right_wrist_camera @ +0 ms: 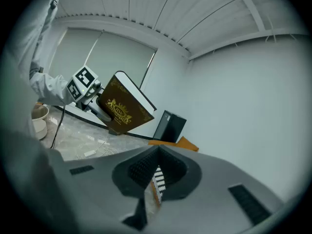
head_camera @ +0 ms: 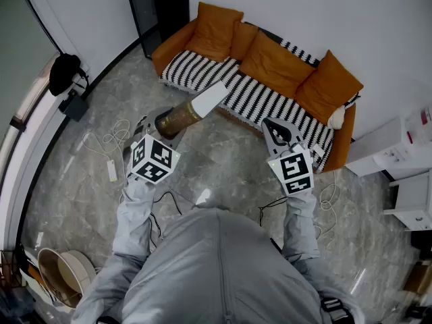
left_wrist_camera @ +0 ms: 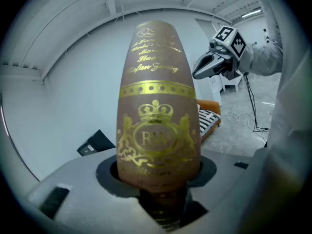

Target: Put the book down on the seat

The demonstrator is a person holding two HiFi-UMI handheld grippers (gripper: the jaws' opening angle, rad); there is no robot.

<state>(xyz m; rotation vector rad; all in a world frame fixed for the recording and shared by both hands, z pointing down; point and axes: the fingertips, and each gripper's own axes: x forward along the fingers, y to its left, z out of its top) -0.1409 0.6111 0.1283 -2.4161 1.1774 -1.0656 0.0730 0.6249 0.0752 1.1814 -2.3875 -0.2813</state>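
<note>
My left gripper (left_wrist_camera: 161, 204) is clamped on the lower end of the brown book (left_wrist_camera: 158, 121), whose gold crest faces its camera. The book sticks out ahead of the jaws, up in the air over the marble floor (head_camera: 223, 160) and tipped toward the sofa (head_camera: 250, 96), not yet on its striped seat. My right gripper (right_wrist_camera: 148, 189) is drawn together to a thin slit with nothing in it, and hangs beside the book, apart from it. Both my grey-sleeved arms reach forward, the grippers dipping slightly. Orange cushions (head_camera: 273, 63) line the sofa back. A black cabinet (head_camera: 156, 5) stands past its left end, cables (head_camera: 101, 144) trail on the floor, and I cannot tell what the round beige tub (head_camera: 61, 275) holds.
</note>
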